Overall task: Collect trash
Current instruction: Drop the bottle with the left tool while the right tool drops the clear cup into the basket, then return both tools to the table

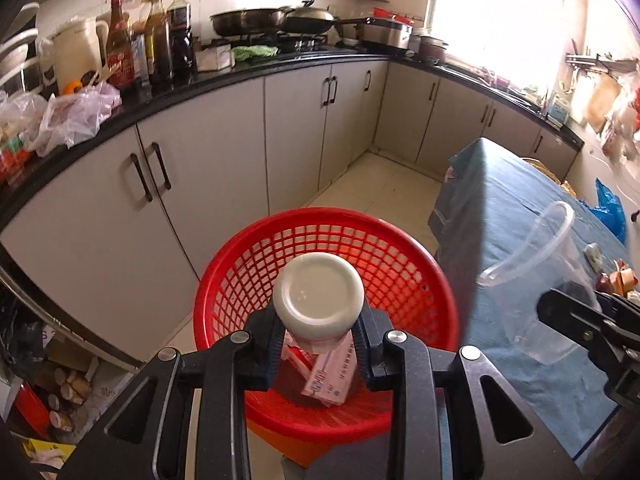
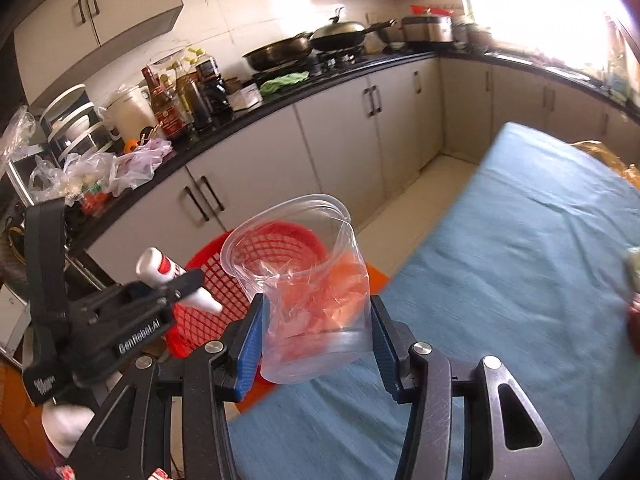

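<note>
My left gripper is shut on a small white bottle, its round base toward the camera, held right above the red mesh basket on the floor. A pink printed packet lies inside the basket under the bottle. My right gripper is shut on a clear plastic cup, held over the edge of the blue-covered table. The right wrist view also shows the left gripper with the white bottle over the red basket. The cup shows at right in the left wrist view.
A black counter with grey cabinets curves along the far side, carrying bottles, plastic bags and pans. The tiled floor lies between cabinets and table. Boxes and clutter sit at lower left.
</note>
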Available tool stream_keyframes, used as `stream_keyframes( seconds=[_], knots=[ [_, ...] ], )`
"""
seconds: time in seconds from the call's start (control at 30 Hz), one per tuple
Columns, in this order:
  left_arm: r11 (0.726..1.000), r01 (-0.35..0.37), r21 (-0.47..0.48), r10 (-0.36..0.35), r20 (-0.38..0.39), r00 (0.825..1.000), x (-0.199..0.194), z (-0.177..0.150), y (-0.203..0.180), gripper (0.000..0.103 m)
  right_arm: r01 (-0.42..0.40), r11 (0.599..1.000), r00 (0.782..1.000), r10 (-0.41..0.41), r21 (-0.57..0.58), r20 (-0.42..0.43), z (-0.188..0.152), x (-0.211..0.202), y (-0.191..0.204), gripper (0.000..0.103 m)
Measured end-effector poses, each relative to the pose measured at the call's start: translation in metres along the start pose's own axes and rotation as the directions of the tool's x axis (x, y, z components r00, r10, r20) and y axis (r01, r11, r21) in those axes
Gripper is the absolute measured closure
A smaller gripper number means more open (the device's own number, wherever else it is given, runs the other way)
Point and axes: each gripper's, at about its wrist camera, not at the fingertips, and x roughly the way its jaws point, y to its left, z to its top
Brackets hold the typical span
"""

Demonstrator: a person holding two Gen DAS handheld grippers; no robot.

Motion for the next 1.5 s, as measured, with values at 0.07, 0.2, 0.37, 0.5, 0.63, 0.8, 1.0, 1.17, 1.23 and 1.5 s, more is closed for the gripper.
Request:
stream_keyframes(
  seconds=[0.07, 0.2, 0.37, 0.5, 0.63, 0.8, 1.0, 1.17, 1.23, 1.5],
  knots=[
    [1.000, -0.002, -0.009, 0.002, -0.010, 1.000, 0.008, 0.002, 0.006, 0.074, -0.014, 1.000, 1.000, 0.014, 0.009, -0.018, 0.007, 0.018, 0.003, 0.050],
    [0.999, 0.017, -0.039, -0.018, -0.020, 1.000, 0.018, 0.004, 0.018, 0.074, -0.062, 0.997, 0.996, 0.064, 0.039, -0.056, 0.015, 0.047, 0.006, 0.049],
    [0.997, 0.041, -0.069, -0.043, -0.016, 0.999, 0.019, 0.004, 0.028, 0.053, -0.123, 0.990, 0.989, 0.129, 0.072, -0.073, 0.020, 0.065, 0.007, 0.043],
    [0.997, 0.034, -0.070, -0.033, 0.003, 0.999, 0.013, 0.000, 0.029, 0.047, -0.109, 0.991, 0.992, 0.114, 0.075, -0.053, 0.019, 0.058, 0.003, 0.043],
    [0.999, 0.007, -0.051, -0.006, 0.022, 1.000, 0.003, -0.004, 0.022, 0.047, -0.066, 0.994, 0.997, 0.070, 0.083, -0.044, 0.013, 0.043, -0.009, 0.043],
    [1.000, -0.010, -0.024, 0.011, 0.039, 0.999, -0.009, -0.011, 0.005, 0.045, 0.008, 0.996, 0.999, -0.003, 0.091, -0.046, -0.004, 0.017, -0.030, 0.042],
    [1.000, -0.009, 0.025, 0.008, 0.058, 0.998, -0.024, -0.023, -0.023, 0.042, 0.068, 0.989, 0.997, -0.062, 0.129, -0.052, -0.027, -0.013, -0.059, 0.041],
    [0.998, -0.002, 0.063, -0.002, 0.067, 0.998, -0.035, -0.031, -0.045, 0.040, 0.118, 0.981, 0.993, -0.113, 0.154, -0.042, -0.046, -0.040, -0.078, 0.041],
    [0.997, 0.006, 0.076, -0.011, 0.066, 0.998, -0.039, -0.035, -0.054, 0.040, 0.136, 0.977, 0.991, -0.131, 0.165, -0.038, -0.052, -0.050, -0.084, 0.041],
    [0.990, 0.024, 0.137, -0.035, 0.078, 0.996, -0.058, -0.048, -0.090, 0.035, 0.187, 0.957, 0.982, -0.190, 0.220, -0.011, -0.077, -0.094, -0.119, 0.040]
  ],
)
